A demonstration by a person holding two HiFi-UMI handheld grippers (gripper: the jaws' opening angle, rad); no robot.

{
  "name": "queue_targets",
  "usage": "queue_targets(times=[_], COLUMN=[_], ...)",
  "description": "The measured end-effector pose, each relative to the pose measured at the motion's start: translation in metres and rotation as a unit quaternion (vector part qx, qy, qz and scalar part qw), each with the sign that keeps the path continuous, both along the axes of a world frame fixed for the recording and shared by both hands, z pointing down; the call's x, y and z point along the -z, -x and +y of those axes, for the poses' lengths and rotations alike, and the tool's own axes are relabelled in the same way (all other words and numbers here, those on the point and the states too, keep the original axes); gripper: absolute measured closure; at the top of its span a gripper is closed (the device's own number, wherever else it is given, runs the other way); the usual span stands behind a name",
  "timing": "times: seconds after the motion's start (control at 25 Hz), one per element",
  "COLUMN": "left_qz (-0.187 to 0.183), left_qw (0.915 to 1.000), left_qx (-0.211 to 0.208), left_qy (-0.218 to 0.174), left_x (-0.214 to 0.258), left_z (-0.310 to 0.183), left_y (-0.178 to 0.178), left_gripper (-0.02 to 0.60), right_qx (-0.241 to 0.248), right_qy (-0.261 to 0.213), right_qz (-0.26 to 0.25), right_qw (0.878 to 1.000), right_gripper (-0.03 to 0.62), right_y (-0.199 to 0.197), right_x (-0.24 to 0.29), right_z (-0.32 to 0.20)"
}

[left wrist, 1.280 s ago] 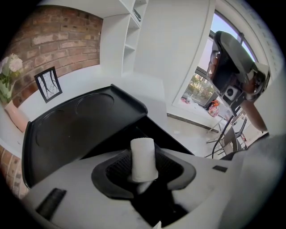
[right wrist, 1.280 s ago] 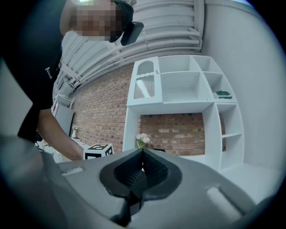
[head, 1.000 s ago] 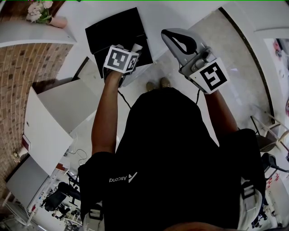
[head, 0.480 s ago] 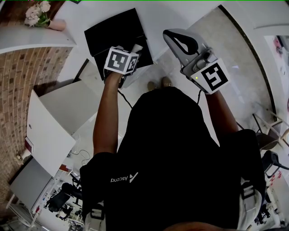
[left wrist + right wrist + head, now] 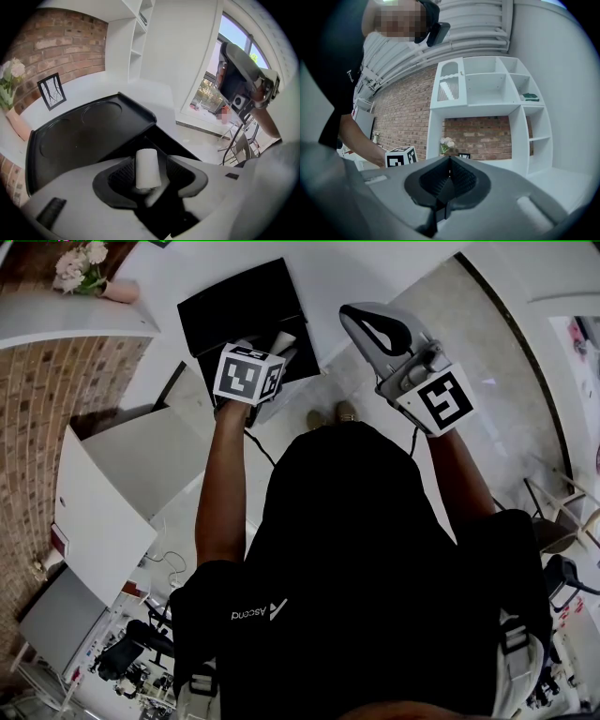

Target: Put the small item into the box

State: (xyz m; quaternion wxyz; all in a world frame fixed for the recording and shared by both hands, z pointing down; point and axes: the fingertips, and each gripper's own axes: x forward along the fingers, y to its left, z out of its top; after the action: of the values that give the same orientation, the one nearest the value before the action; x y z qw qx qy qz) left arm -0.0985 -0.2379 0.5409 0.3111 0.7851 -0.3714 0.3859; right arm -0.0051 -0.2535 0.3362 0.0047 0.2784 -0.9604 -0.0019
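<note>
Releasing the cylinder [image 5: 147, 171] at the box [image 5: 84, 136]

My left gripper [image 5: 150, 161] hangs by the black box's near edge, jaws opening, with the small white cylinder upright between them; I judge it is being let go to drop in. The right gripper [image 5: 449, 180] is pressed together on nothing, held up to one side, probably to keep clear. The box sits on a white counter [image 5: 140, 91] below a brick wall [image 5: 61, 42], with white shelves [image 5: 497, 103] nearby.

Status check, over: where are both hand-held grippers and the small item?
Left hand-held gripper opening, small white cylinder upright between its jaws, at the black box's near corner. Right hand-held gripper shut, empty, held aside. Nothing seen blocking the box.
</note>
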Motion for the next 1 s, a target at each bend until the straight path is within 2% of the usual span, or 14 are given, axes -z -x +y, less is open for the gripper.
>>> queue_targets(times=[0.16, 0.32, 0.44, 0.52, 0.68, 0.88, 1.0], left_qz=[0.008, 0.023, 0.044, 0.065, 0.112, 0.164, 0.175], left_qw=[0.9996, 0.9972, 0.9921, 0.9854, 0.9633, 0.9208, 0.8991], left_qx=[0.009, 0.018, 0.026, 0.028, 0.031, 0.045, 0.049], left_qy=[-0.025, -0.069, -0.115, -0.155, -0.242, -0.351, -0.398], left_x=[0.016, 0.039, 0.062, 0.081, 0.125, 0.186, 0.218], left_z=[0.0, 0.001, 0.003, 0.004, 0.008, 0.018, 0.025], left_y=[0.002, 0.005, 0.005, 0.002, -0.002, -0.006, -0.008], left_gripper=[0.374, 0.374, 0.374, 0.374, 0.374, 0.377, 0.401], right_qx=[0.004, 0.009, 0.011, 0.014, 0.019, 0.029, 0.036], right_qy=[-0.002, -0.003, -0.006, -0.008, -0.014, -0.023, -0.028], right_qz=[-0.001, 0.0, -0.001, -0.001, -0.001, -0.004, -0.01], right_qw=[1.0, 1.0, 1.0, 1.0, 1.0, 0.999, 0.999], right_gripper=[0.592, 0.592, 0.592, 0.592, 0.592, 0.592, 0.592], right_y=[0.002, 0.006, 0.008, 0.009, 0.015, 0.021, 0.024], right_x=[0.002, 0.003, 0.005, 0.007, 0.012, 0.022, 0.03], right_z=[0.002, 0.006, 0.008, 0.011, 0.017, 0.028, 0.035])
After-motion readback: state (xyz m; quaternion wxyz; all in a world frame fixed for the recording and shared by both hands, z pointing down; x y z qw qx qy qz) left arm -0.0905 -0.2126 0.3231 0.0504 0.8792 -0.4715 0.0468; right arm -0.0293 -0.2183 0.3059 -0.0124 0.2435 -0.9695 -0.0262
